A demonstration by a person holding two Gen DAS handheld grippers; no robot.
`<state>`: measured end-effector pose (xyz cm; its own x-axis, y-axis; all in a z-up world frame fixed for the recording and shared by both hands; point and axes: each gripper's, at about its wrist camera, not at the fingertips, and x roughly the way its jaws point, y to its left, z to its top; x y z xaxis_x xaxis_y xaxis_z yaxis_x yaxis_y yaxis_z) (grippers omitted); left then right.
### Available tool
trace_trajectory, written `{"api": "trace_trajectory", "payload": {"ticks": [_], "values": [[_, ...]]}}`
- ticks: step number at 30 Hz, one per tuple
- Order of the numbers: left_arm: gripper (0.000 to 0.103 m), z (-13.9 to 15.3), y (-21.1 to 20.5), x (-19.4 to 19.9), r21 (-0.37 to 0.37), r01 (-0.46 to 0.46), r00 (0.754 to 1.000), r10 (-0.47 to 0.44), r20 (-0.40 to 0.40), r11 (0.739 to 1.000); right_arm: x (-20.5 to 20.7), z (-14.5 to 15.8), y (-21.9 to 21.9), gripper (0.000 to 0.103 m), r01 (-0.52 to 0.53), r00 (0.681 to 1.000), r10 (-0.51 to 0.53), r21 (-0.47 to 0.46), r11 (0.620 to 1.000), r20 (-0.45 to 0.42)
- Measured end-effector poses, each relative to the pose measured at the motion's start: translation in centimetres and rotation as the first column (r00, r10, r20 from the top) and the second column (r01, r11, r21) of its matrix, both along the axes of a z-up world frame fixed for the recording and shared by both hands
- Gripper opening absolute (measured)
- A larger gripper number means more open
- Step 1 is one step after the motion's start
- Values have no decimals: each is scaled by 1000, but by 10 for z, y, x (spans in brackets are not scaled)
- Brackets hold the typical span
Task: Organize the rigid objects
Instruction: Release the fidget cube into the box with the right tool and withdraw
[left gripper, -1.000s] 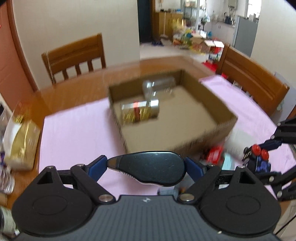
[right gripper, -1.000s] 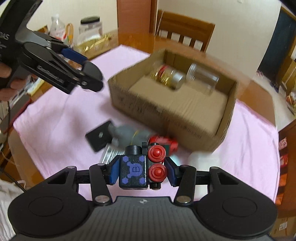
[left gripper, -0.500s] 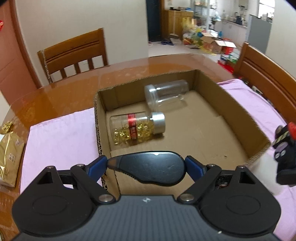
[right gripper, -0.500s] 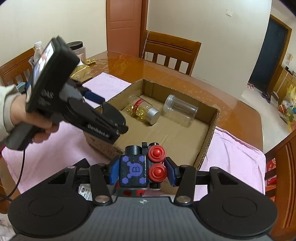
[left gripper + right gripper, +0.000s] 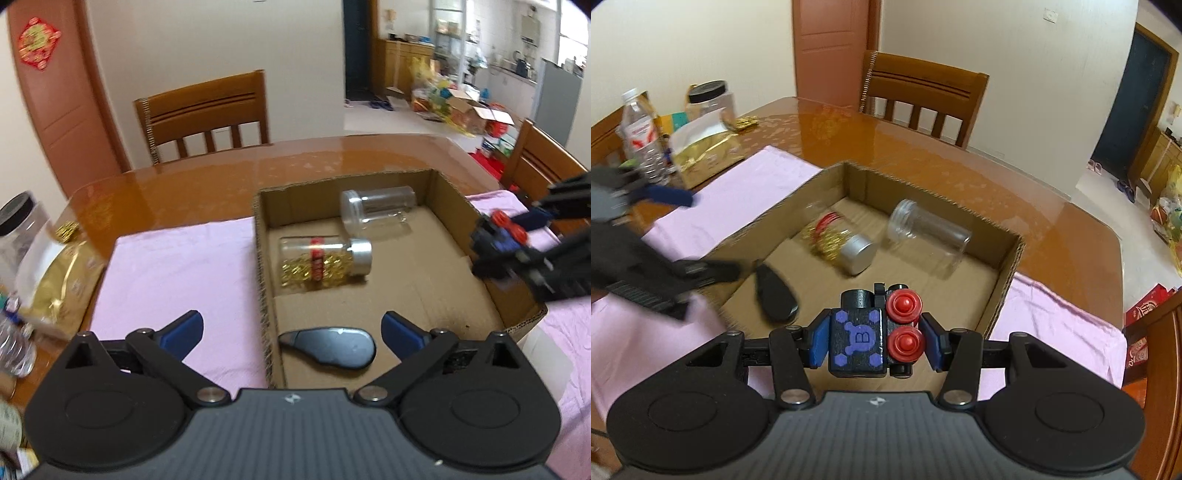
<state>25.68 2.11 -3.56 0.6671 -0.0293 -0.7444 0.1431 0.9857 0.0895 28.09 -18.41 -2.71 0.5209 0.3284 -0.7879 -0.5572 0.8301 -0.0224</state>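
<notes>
An open cardboard box [image 5: 260,236] [image 5: 1008,280] sits on a pink cloth. Inside lie a bottle of gold capsules [image 5: 321,260] [image 5: 838,240], an empty clear jar [image 5: 376,206] [image 5: 927,229] and a dark flat oval object [image 5: 328,347] [image 5: 774,293]. My left gripper [image 5: 291,330] is open just above the oval object, over the box's near corner. My right gripper [image 5: 873,341] is shut on a black toy block with purple marks and red knobs [image 5: 875,332], held over the box's edge; it also shows in the left wrist view [image 5: 498,240].
A gold bag [image 5: 55,280] [image 5: 705,157], a black-lidded jar [image 5: 711,101] and a water bottle [image 5: 641,133] stand at the table's left end. Wooden chairs [image 5: 203,114] [image 5: 919,96] surround the brown table [image 5: 295,162]. Pink cloth [image 5: 173,269] lies beside the box.
My left gripper opened and let the dark oval object down into the box. My right gripper carried the toy block up over the box.
</notes>
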Motion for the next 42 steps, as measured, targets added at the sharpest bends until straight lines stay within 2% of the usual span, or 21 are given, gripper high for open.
{"api": "trace_trajectory", "payload": {"ticks": [7, 9, 11, 14, 16, 18, 24, 30, 37, 40, 42], "values": [[102, 4, 9, -27, -13, -73, 997, 73, 2, 997, 47, -11, 1, 56, 39, 999, -39, 16, 999, 5], [102, 3, 9, -33, 9, -91, 996, 91, 6, 996, 58, -8, 1, 83, 50, 998, -51, 44, 998, 22], [102, 2, 9, -36, 23, -98, 995, 99, -5, 995, 63, -5, 1, 85, 51, 998, -54, 66, 997, 38], [102, 1, 11, -42, 25, -110, 994, 110, -7, 994, 61, -3, 3, 85, 38, 997, -41, 45, 998, 63], [102, 0, 11, -46, 40, -119, 993, 119, -9, 992, 57, -3, 1, 92, 37, 998, -40, 54, 998, 54], [102, -1, 11, -50, 50, -116, 993, 116, -14, 992, 49, -2, -2, 103, 48, 997, -51, 59, 997, 53], [102, -2, 10, -62, 76, -79, 997, 80, -10, 994, 10, 6, -9, 103, 74, 994, -77, 44, 996, 75], [102, -14, 13, -68, 51, -11, 1000, 13, -28, 999, -35, 1, -19, 103, 212, 973, -212, 9, 977, 95], [102, -49, 13, -84, 33, 83, 992, -80, -102, 996, -88, -28, -32, 103, 415, 910, -415, -3, 910, 7], [102, -66, 11, -92, 36, 117, 984, -110, -143, 993, -106, -44, -29, 103, 447, 893, -448, -15, 894, -43], [102, -76, 10, -95, 25, 131, 978, -125, -169, 991, -118, -54, -22, 103, 428, 900, -429, -26, 903, -78]]}}
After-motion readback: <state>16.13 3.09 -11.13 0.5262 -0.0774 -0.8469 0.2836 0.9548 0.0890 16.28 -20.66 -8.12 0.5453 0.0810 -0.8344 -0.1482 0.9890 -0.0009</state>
